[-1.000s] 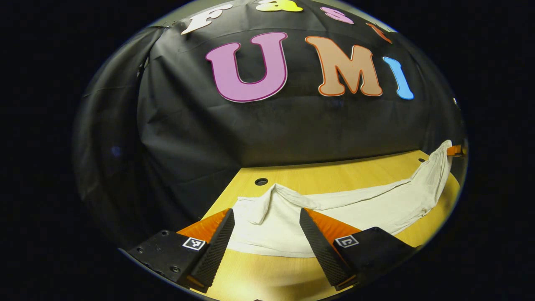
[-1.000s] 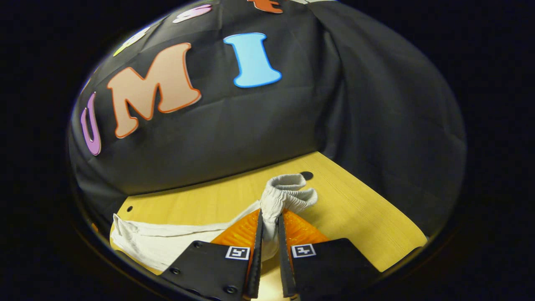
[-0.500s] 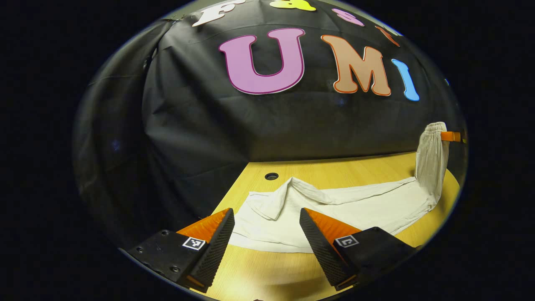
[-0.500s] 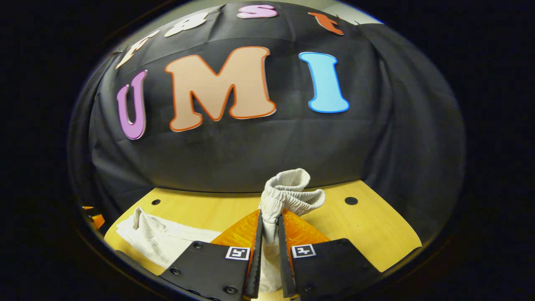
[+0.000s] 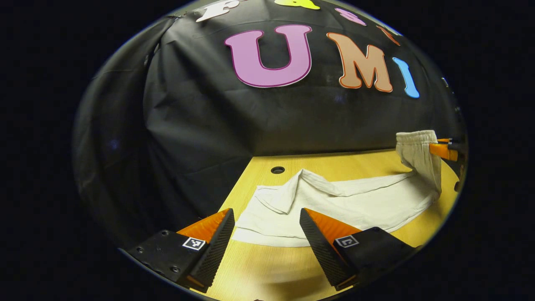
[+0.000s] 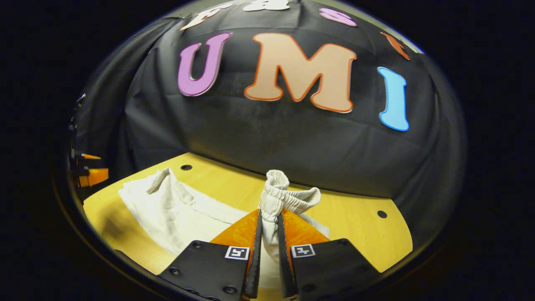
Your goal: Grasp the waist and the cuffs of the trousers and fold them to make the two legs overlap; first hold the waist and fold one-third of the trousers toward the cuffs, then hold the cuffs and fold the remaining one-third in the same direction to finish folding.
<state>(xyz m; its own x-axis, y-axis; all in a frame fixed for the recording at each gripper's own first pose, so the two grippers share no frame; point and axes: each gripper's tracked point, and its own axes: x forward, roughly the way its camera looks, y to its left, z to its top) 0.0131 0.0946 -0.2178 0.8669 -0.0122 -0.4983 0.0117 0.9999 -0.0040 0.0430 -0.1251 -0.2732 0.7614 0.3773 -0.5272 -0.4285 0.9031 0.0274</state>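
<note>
The right gripper [image 6: 267, 251] pinches the elastic waist [image 6: 288, 196] between both fingers, lifting it clear for the first fold. The trousers [image 5: 334, 205] lie across the surface [image 5: 267, 267] toward 2 o'clock. The left gripper [image 5: 265, 246], fingers spread and empty, hovers short of the cuffs [image 5: 284, 196].

Open left tool [image 5: 266, 234] over cuffs [image 5: 276, 200] — waist [image 5: 416, 144] aloft

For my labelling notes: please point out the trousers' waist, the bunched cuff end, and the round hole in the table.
waist [image 6: 288, 196], right gripper view, gathered elastic band.
cuff end [image 5: 288, 192], left gripper view, raised fold.
round hole [image 5: 277, 170], left gripper view, its dark middle.
</note>
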